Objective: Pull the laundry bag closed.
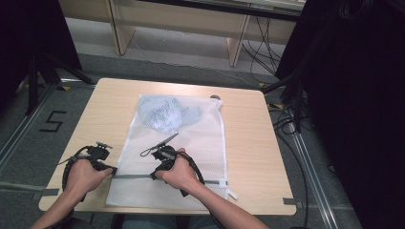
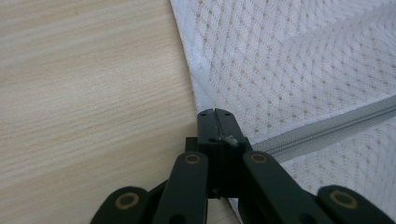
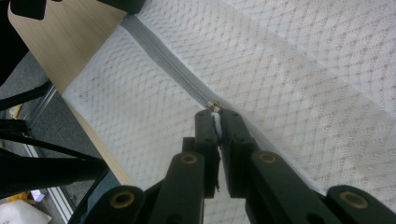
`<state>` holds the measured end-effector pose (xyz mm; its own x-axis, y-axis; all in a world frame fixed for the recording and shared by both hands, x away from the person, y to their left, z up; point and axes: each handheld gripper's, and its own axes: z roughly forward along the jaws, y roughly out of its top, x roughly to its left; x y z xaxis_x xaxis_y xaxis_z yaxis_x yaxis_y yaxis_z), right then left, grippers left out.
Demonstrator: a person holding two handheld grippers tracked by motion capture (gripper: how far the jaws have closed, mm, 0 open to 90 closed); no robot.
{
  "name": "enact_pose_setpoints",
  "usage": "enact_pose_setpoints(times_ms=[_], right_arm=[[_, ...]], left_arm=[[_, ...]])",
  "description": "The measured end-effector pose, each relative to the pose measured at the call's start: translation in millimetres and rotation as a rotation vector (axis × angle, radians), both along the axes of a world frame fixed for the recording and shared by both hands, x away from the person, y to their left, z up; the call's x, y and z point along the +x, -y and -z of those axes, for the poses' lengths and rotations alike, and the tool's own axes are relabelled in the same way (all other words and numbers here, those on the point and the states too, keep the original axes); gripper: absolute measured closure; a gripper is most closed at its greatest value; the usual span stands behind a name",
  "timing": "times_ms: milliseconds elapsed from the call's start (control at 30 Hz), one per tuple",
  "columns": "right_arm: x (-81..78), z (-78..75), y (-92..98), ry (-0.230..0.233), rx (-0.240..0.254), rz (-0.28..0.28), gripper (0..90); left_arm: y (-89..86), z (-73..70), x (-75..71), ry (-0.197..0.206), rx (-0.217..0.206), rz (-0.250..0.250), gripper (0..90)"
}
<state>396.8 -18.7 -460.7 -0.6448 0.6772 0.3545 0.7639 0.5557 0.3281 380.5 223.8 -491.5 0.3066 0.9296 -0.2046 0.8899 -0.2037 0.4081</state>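
Observation:
A white mesh laundry bag (image 1: 191,138) lies flat on the wooden table (image 1: 248,143), with a pale blue-grey garment (image 1: 165,114) inside its far end. A grey zipper (image 1: 133,176) runs across the bag near the front edge. My left gripper (image 1: 113,169) is at the bag's left edge. In the left gripper view it (image 2: 215,114) is shut on the bag's edge where the zipper (image 2: 327,126) ends. My right gripper (image 1: 154,175) is over the zipper, a little right of the left one. In the right gripper view it (image 3: 215,115) is shut on the white zipper pull by the slider (image 3: 213,106).
A small dark round object (image 1: 216,97) sits at the table's back edge. Black stand legs (image 1: 43,71) are on the floor at left, and cables (image 1: 291,124) and black drapes at right. Wooden furniture (image 1: 181,24) stands behind the table. Bare tabletop lies on both sides of the bag.

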Motion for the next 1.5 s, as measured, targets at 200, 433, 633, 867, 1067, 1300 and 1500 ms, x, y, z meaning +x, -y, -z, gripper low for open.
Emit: enact_pose_setpoints(times_ms=[200,433,633,867,1067,1300,1500], right_arm=[[0.4,-1.2,2.7,-0.003,-0.009,0.011,87.1],[1.8,-1.0,7.4,0.017,-0.008,0.002,87.0],[2.0,-3.3,9.7,0.008,-0.015,0.006,87.0],[2.9,-4.7,12.2,0.013,-0.015,0.009,87.0],[3.3,-5.1,14.1,0.018,-0.015,0.001,87.0],[3.2,-5.2,16.1,0.008,-0.015,0.014,87.1],[3.2,-5.4,18.2,-0.005,-0.016,0.026,87.0]], left_arm=[[-0.1,-0.1,0.1,-0.002,-0.001,-0.001,89.9],[-0.1,-0.1,0.0,-0.001,-0.002,-0.002,89.9],[-0.2,-0.1,0.1,-0.002,-0.001,-0.002,89.9],[-0.2,-0.2,0.1,-0.002,-0.001,-0.002,89.9],[0.1,0.3,0.2,0.002,-0.008,-0.009,89.9],[0.0,0.3,0.2,0.001,-0.008,-0.008,89.9],[0.0,0.2,0.2,0.001,-0.007,-0.008,89.9]])
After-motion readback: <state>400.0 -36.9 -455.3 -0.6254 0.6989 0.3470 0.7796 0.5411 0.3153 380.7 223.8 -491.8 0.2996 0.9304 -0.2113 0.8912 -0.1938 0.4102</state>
